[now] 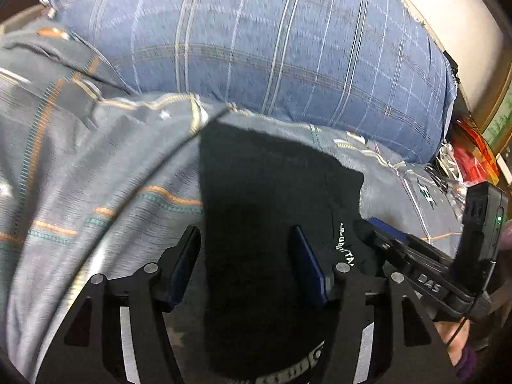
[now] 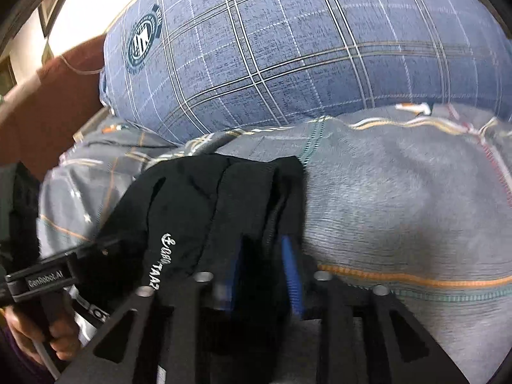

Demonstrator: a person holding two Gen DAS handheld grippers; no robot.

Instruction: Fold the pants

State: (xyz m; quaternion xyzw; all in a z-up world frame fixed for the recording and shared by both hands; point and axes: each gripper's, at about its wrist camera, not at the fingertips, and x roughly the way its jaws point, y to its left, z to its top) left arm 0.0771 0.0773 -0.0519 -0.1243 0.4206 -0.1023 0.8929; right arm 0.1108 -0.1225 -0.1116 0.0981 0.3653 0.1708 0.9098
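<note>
The pants (image 1: 272, 198), black with white lettering, lie on a grey striped sheet (image 1: 89, 172), just in front of a blue plaid pillow (image 1: 272, 41). In the left wrist view the left gripper (image 1: 244, 265) has its jaws spread wide, one blue-padded finger at either side of the dark cloth; the cloth runs between them toward the camera, and neither pad is seen pressing on it. A waistband with a light printed strip shows at the bottom edge. At the right the right gripper (image 1: 384, 233) comes in low, its tip at the edge of the pants by the lettering. Red bags (image 1: 470, 150) sit past the pillow at the far right.

In the right wrist view the pants (image 2: 198, 198) are bunched in folds over the right gripper (image 2: 262, 265). Its jaws stand close together with black cloth between the blue pads, gripping a fold. The left gripper (image 2: 64, 272) reaches in from the left, touching the pants, with a hand (image 2: 48, 336) on its handle. The pillow (image 2: 288, 48) rises behind, bearing a round badge, and the sheet (image 2: 400, 198) spreads to the right.
</note>
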